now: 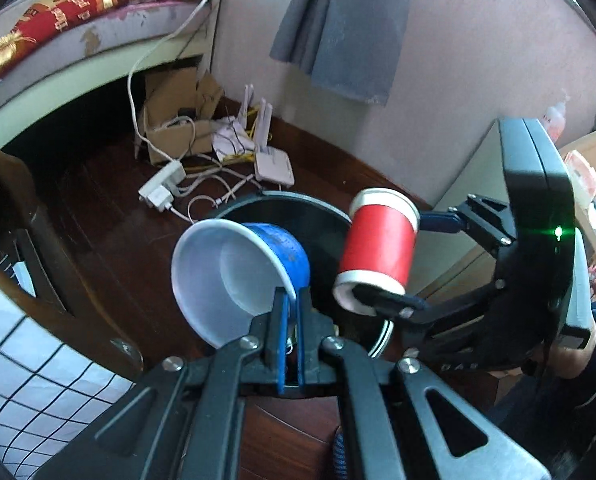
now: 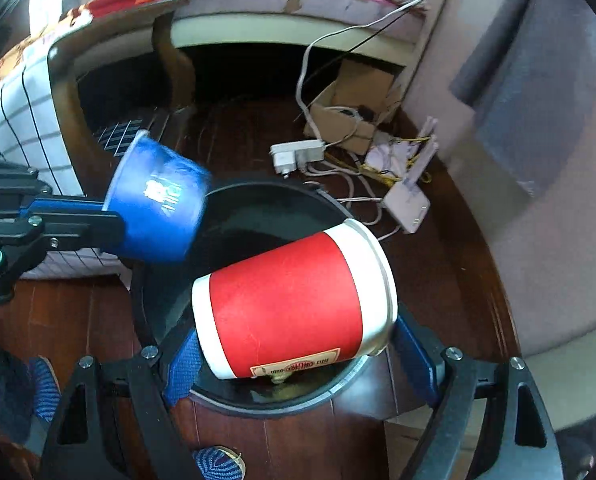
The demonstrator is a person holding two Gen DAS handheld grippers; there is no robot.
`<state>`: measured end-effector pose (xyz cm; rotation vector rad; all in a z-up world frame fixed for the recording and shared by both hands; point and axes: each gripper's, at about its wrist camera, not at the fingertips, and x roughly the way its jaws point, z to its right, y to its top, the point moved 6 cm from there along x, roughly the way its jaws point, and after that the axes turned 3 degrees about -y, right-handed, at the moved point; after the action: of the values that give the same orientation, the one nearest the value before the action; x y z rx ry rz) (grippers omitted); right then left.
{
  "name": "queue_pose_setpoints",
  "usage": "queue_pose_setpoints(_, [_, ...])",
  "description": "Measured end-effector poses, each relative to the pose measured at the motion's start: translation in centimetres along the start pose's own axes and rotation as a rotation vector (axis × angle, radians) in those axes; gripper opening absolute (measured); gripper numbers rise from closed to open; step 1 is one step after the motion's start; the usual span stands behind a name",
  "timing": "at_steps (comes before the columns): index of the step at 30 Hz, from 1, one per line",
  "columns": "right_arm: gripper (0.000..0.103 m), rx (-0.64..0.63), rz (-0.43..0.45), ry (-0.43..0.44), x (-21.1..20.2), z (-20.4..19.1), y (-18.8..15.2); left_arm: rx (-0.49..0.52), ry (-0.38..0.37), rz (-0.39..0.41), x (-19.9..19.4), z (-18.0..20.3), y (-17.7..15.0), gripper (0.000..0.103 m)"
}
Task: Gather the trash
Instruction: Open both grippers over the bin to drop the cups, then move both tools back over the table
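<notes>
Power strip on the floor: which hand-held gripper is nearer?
Left. The left hand-held gripper, pinching the blue cup, is on the side toward the power strip; the right hand-held gripper, holding the red cup, is farther.

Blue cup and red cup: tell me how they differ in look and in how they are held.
The blue cup is blue outside and white inside; the red cup is red with white bands at both ends. The left gripper pinches the blue cup's rim with jaws nearly shut; the right gripper spans the red cup end to end, jaws wide. Both are tilted over the black bin.
</notes>
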<state>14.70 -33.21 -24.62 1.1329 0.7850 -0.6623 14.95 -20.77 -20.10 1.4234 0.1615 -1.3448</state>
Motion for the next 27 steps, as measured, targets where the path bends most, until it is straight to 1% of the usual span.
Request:
queue_pose_setpoints(2, [0.088, -0.023, -0.007, 0.014, 1.1, -0.5, -0.1, -0.01, -0.01, -0.005, 0.8, 0.0, -0.2, 0.004])
queue_pose_setpoints(3, [0.089, -0.034, -0.009, 0.024, 1.6, -0.8, -0.1, -0.029, -0.03, 0.009, 1.3, -0.1, -0.2, 0.005])
queue_pose_setpoints(4, [0.091, -0.051, -0.011, 0.019, 2.1, -1.0, -0.2, -0.045, -0.042, 0.009, 1.8, -0.2, -0.4, 0.009])
queue_pose_setpoints(5, [0.099, -0.086, -0.032, -0.028, 3.0, -1.1, -0.5, -0.064, -0.049, -0.003, 2.3, -0.4, -0.5, 0.017])
queue_pose_setpoints(6, [0.099, -0.112, -0.053, -0.07, 3.7, -1.1, -0.8, -0.091, -0.025, -0.019, 2.9, -0.9, -0.6, 0.05])
queue_pose_setpoints(7, [0.099, -0.124, -0.075, -0.094, 4.2, -1.0, -1.1, -0.112, 0.003, -0.019, 3.1, -1.4, -0.7, 0.075])
queue_pose_setpoints(8, [0.1, -0.114, -0.081, -0.09, 4.3, -0.8, -1.4, -0.124, 0.022, -0.015, 3.1, -1.8, -0.8, 0.079])
queue_pose_setpoints(9, [0.103, -0.097, -0.073, -0.085, 4.2, -0.5, -1.4, -0.13, 0.05, -0.014, 3.1, -2.2, -1.0, 0.081])
queue_pose_setpoints(12, [0.103, -0.048, -0.067, -0.074, 4.0, 0.5, -1.4, -0.129, 0.132, -0.037, 3.3, -3.3, -2.0, 0.096])
queue_pose_setpoints(13, [0.103, -0.036, -0.071, -0.084, 4.1, 0.7, -1.5, -0.131, 0.172, -0.034, 3.1, -3.7, -2.4, 0.099])
queue_pose_setpoints(15, [0.103, -0.006, -0.1, -0.089, 4.6, 1.1, -1.9, -0.137, 0.206, -0.03, 2.9, -4.2, -2.9, 0.099])
queue_pose_setpoints(18, [0.103, 0.029, -0.127, -0.105, 5.0, 1.8, -2.4, -0.132, 0.233, -0.029, 2.6, -4.5, -3.5, 0.1])
queue_pose_setpoints(20, [0.103, 0.049, -0.137, -0.105, 5.0, 2.1, -2.4, -0.119, 0.234, -0.038, 2.6, -4.7, -3.5, 0.101])
queue_pose_setpoints(27, [0.103, 0.092, -0.128, -0.102, 3.8, 2.2, -2.0, -0.138, 0.256, -0.022, 1.4, -5.1, -3.8, 0.101])
